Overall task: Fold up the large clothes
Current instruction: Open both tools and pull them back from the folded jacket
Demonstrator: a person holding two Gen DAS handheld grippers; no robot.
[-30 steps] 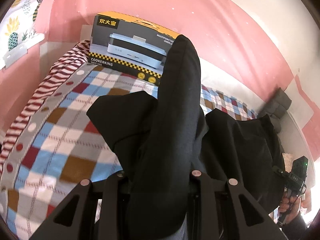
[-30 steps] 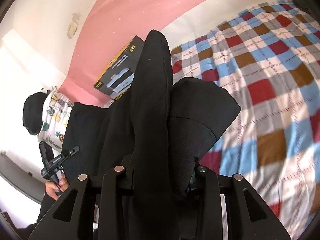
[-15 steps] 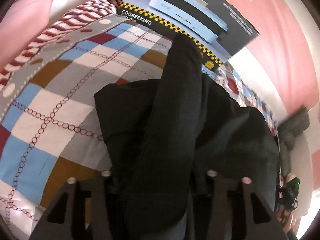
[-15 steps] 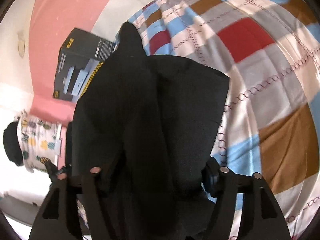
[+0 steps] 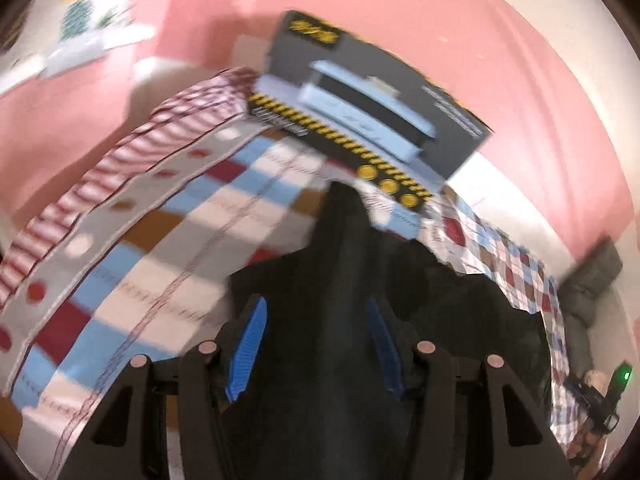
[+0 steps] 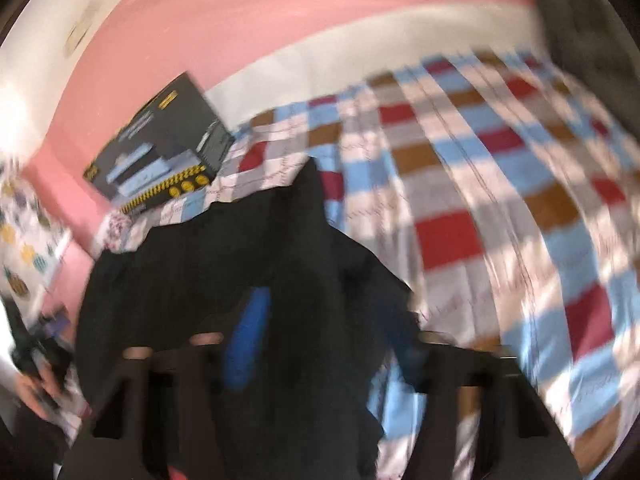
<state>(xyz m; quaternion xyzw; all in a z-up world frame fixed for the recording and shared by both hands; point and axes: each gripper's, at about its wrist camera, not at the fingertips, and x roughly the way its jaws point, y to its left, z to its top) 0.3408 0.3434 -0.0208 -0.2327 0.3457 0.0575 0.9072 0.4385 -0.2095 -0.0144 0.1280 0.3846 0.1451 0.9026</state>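
A large black garment (image 5: pixel 448 304) lies on the checked bedspread (image 5: pixel 168 248); it also shows in the right wrist view (image 6: pixel 192 272). My left gripper (image 5: pixel 316 344) stands open, its blue pads (image 5: pixel 248 348) apart, with a ridge of black cloth lying loose between them. My right gripper (image 6: pixel 320 344) also stands open, blue pad (image 6: pixel 244 344) showing, with black cloth between the fingers. Both views are blurred by motion. The right gripper shows at the far right of the left wrist view (image 5: pixel 600 396).
A black and yellow appliance box (image 5: pixel 372 108) stands at the head of the bed, also in the right wrist view (image 6: pixel 160 152). A striped cloth (image 5: pixel 132 160) lies along the bed's left edge. Pink wall (image 5: pixel 440 12) behind. Checked bedspread (image 6: pixel 500 208) stretches to the right.
Both grippers have opened and let go of the black garment, which has dropped onto the bed. Both cameras have tilted up and are moving, blurring the views.
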